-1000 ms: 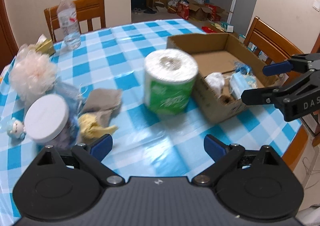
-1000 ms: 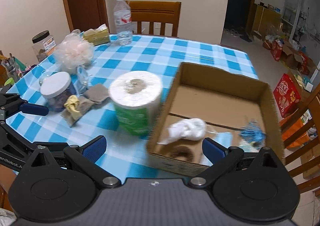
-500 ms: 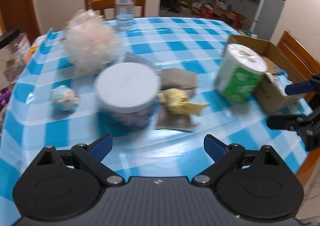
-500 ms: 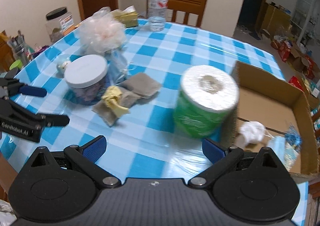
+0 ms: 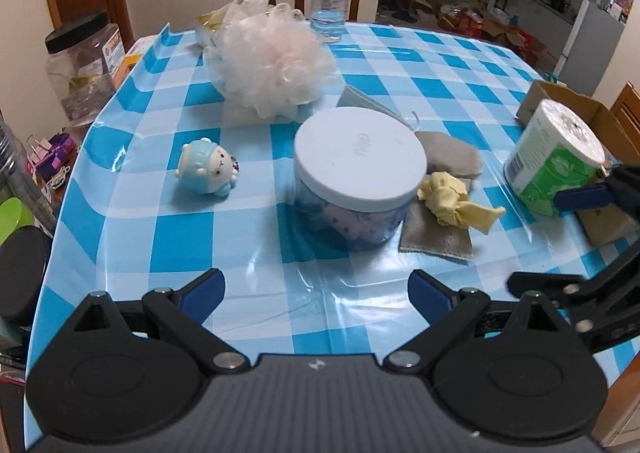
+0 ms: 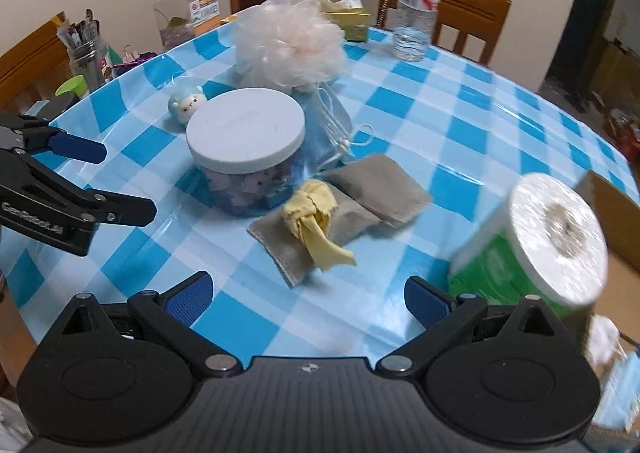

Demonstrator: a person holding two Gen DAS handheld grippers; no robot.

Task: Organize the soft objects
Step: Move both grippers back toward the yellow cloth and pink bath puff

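- The left gripper (image 5: 316, 289) hangs above the near edge of the counter (image 5: 192, 241), jaws spread wide and holding nothing, probably ready for a pick.
- The right gripper (image 6: 306, 293) is likewise wide and empty, low over the blue-and-white checked cloth.
- At twelve o'clock from the right gripper, closest to it, a crumpled yellow cloth (image 6: 316, 221) lies on two grey fabric pouches (image 6: 360, 201); these look like the next soft things to gather.
- At eleven o'clock stands a clear round jar with a white lid (image 6: 246, 149), touching a sheer blue drawstring bag (image 6: 326, 121).
- Beyond, a fluffy pale-pink bath pouf (image 6: 290, 45) and a small blue plush sheep (image 6: 186, 103) wait.
- At three o'clock a green-wrapped toilet roll (image 6: 540, 249) stands against the open cardboard box (image 6: 612, 209), the likely collecting place.
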